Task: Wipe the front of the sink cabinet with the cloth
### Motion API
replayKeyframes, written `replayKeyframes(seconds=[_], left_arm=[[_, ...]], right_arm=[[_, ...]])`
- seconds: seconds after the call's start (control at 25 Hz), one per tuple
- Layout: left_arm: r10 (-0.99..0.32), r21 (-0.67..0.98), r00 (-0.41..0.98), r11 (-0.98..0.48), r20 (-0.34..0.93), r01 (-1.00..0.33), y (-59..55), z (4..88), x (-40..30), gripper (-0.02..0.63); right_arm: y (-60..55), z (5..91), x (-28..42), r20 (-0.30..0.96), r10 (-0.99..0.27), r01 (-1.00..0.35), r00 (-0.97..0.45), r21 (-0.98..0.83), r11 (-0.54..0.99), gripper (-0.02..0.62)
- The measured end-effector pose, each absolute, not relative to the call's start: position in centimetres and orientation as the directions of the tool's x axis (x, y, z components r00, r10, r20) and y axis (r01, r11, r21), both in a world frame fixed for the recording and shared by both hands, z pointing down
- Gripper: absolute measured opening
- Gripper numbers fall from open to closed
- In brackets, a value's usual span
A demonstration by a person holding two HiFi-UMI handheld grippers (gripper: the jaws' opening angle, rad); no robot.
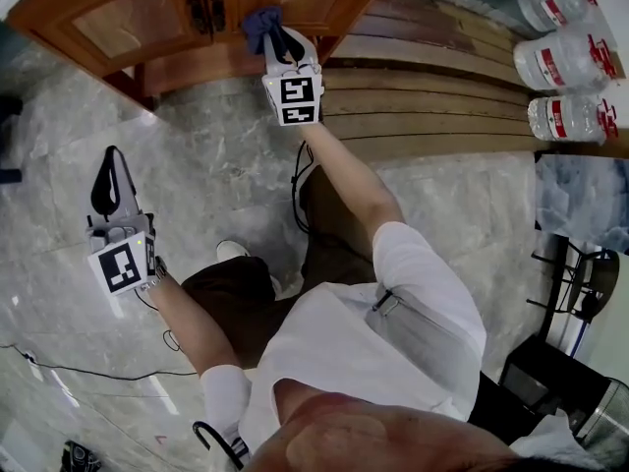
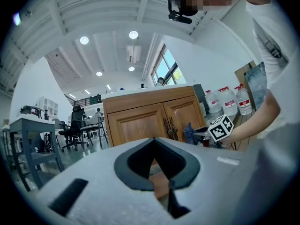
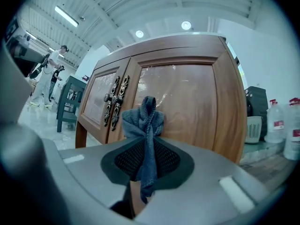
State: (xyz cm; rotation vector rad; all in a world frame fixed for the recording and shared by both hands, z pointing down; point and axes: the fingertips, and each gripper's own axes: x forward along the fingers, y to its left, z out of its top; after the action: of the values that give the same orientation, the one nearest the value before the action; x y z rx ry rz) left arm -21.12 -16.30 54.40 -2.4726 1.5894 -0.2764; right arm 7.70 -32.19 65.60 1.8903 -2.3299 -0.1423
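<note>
Blue cloth (image 3: 146,118) up close: soft, nubbly towelling, fully matt. Behind it the cabinet (image 3: 187,97) is varnished wood, warm brown and smooth, with a sheen that catches the ceiling lights. Its handles (image 3: 114,100) look to me like dark ornate metal. The right gripper (image 3: 147,149) has a matt grey plastic shell, faintly grainy, and black mesh-textured pads (image 3: 126,161). In the head view I see the floor (image 1: 206,175) as polished, veined stone, glossy. The boards (image 1: 432,106) are duller, bare-looking wood. The bottles (image 1: 565,62) are clear plastic.
</note>
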Motion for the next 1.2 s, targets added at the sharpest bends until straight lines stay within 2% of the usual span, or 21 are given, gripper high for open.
replayKeyframes(seconds=[0.6, 1.2], left_arm=[[-0.902, -0.25, 0.425, -0.431, 0.079, -0.867, -16.7, 55.5, -20.5, -0.002], [-0.882, -0.249, 0.461, -0.471, 0.1, -0.846, -17.6, 56.5, -18.7, -0.002]], right_arm=[[-30.2, 65.6, 19.0, 0.062, -0.998, -0.986, -0.007, 0.164, 0.017, 0.069], [-28.9, 65.6, 23.4, 0.053, -0.996, -0.985, 0.066, 0.162, -0.057, 0.069]])
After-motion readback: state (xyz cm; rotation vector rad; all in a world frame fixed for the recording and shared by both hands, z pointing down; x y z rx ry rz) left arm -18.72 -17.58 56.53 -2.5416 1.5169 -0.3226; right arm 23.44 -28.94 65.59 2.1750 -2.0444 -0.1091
